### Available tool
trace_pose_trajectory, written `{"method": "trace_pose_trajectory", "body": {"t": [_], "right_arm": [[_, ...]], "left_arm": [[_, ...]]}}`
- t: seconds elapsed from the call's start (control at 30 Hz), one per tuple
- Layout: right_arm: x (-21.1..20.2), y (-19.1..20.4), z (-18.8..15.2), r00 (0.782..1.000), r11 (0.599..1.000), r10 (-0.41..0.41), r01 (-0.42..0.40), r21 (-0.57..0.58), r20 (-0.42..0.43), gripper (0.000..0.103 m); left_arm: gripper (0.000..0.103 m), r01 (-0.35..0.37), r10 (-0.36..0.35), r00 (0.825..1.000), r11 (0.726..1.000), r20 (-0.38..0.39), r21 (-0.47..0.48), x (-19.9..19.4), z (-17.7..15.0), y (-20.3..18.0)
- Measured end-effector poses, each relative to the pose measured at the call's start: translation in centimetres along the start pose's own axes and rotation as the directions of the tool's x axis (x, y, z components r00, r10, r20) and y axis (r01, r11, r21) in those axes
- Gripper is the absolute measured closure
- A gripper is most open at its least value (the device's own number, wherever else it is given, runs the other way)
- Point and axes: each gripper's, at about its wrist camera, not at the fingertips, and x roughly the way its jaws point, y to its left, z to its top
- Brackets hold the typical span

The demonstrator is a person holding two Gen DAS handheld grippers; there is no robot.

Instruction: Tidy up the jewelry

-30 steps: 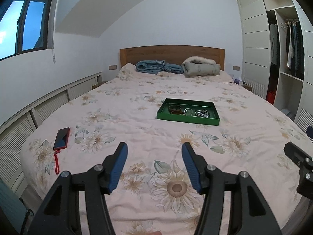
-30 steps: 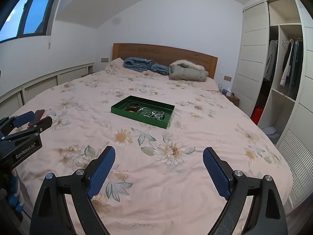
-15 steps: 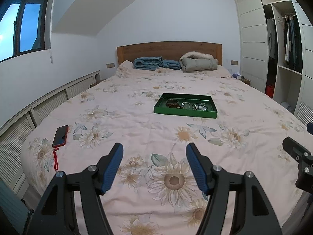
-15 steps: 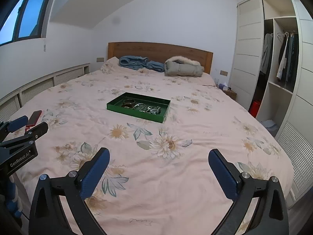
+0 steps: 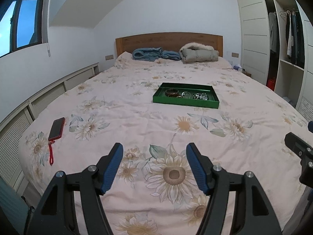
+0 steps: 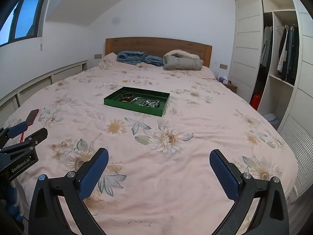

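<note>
A green tray (image 5: 185, 103) sits in the middle of the bed and holds brown bangles (image 5: 172, 92) and silvery jewelry (image 5: 199, 96). It also shows in the right wrist view (image 6: 133, 106), with the jewelry (image 6: 145, 102) inside. My left gripper (image 5: 154, 154) is open and empty, low over the foot of the bed, well short of the tray. My right gripper (image 6: 158, 161) is wide open and empty, to the right of the left one. Part of the left gripper (image 6: 21, 146) shows at the left edge of the right wrist view.
A red phone (image 5: 56, 128) with a red strap lies near the bed's left edge. Blue blankets (image 5: 154, 54) and a grey coat (image 5: 199, 53) lie by the wooden headboard. An open wardrobe (image 6: 281, 58) stands on the right. Low cabinets line the left wall.
Both grippers have pulled back and tilted up a little; the tray sits higher and smaller in both views. The left jaws have opened slightly wider.
</note>
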Motion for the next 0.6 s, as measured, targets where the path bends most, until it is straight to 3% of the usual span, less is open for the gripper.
{"method": "trace_pose_trajectory", "body": {"t": [0.6], "right_arm": [[1.8,0.3,-0.5,0.999,1.0,0.006,-0.006,0.001,-0.035,0.001]], "left_arm": [[0.038,0.0,0.0,0.999,1.0,-0.043,0.001,1.9,-0.6,-0.1]]}}
